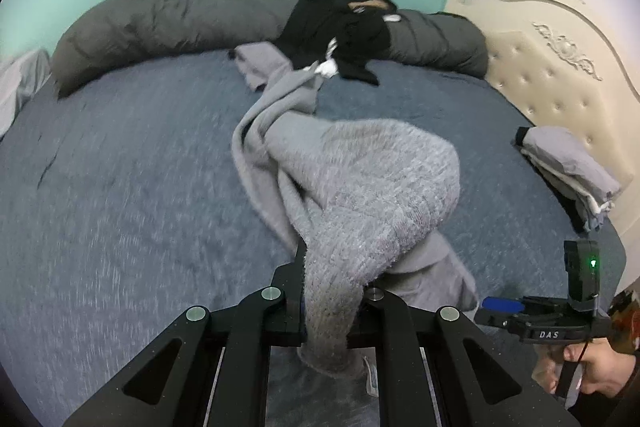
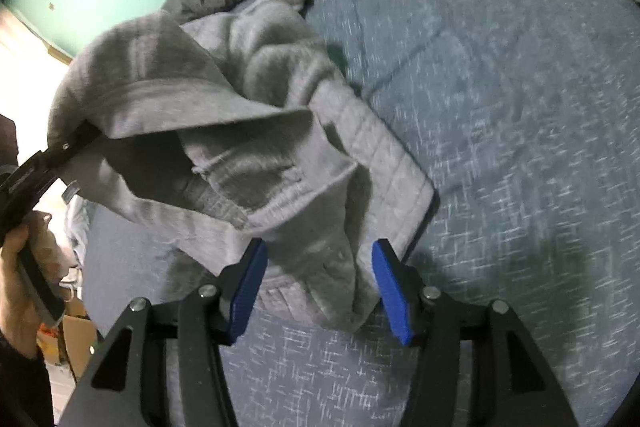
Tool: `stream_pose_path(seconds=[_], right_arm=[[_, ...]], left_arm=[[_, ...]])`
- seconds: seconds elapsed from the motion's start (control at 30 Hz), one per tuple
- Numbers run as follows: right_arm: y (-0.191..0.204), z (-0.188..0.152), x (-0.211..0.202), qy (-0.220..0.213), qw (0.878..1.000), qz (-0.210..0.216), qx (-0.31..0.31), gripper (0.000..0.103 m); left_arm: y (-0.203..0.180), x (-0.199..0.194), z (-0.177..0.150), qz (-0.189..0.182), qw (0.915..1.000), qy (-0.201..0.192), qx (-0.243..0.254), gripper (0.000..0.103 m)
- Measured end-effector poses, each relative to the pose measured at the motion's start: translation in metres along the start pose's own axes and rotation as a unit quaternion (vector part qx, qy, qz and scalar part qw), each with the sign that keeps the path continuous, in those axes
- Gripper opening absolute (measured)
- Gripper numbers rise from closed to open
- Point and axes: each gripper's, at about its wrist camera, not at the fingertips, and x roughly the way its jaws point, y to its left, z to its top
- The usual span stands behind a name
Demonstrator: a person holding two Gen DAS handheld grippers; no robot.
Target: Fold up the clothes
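Note:
A grey fleece garment [image 1: 352,179] lies bunched on the blue bed cover [image 1: 120,167]. My left gripper [image 1: 332,291] is shut on one end of it and holds that end lifted; the cloth drapes over the fingers. In the right wrist view the same grey garment [image 2: 240,115] hangs from the left gripper [image 2: 68,147] at the left. My right gripper [image 2: 320,279] is open, its blue pads [image 2: 248,287] on either side of a hanging fold of the garment, not closed on it. The right gripper also shows in the left wrist view [image 1: 504,307].
A dark grey bolster [image 1: 168,23] runs along the far edge of the bed with black clothes [image 1: 340,27] piled on it. A stack of folded clothes [image 1: 568,171] lies at the right by the cream headboard [image 1: 560,67]. A cardboard box [image 2: 76,343] stands beside the bed.

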Motion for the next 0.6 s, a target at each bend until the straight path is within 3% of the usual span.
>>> stream_pose_path(seconds=[0.07,0.4,0.43,0.53,0.6], right_arm=[[0.003,0.0,0.007,0.002,1.0,-0.001,-0.004,0.061],[0.016,0.006,0.044,0.027,0.998,0.0,-0.06,0.06],[0.017,0.007,0.046,0.029,0.998,0.001,-0.064,0.058],[0.018,0.007,0.047,0.03,0.996,0.002,-0.079,0.022],[0.02,0.007,0.04,0.022,0.996,0.002,-0.091,0.013]], left_arm=[[0.006,0.002,-0.009,0.002,1.0,0.004,-0.005,0.011],[0.017,0.018,-0.027,-0.011,0.9994,0.012,-0.031,0.011],[0.018,0.019,-0.028,-0.011,0.9993,0.013,-0.035,0.011],[0.02,0.021,-0.03,-0.011,0.9992,0.014,-0.037,0.011],[0.018,0.02,-0.03,-0.007,0.9993,0.016,-0.032,0.011]])
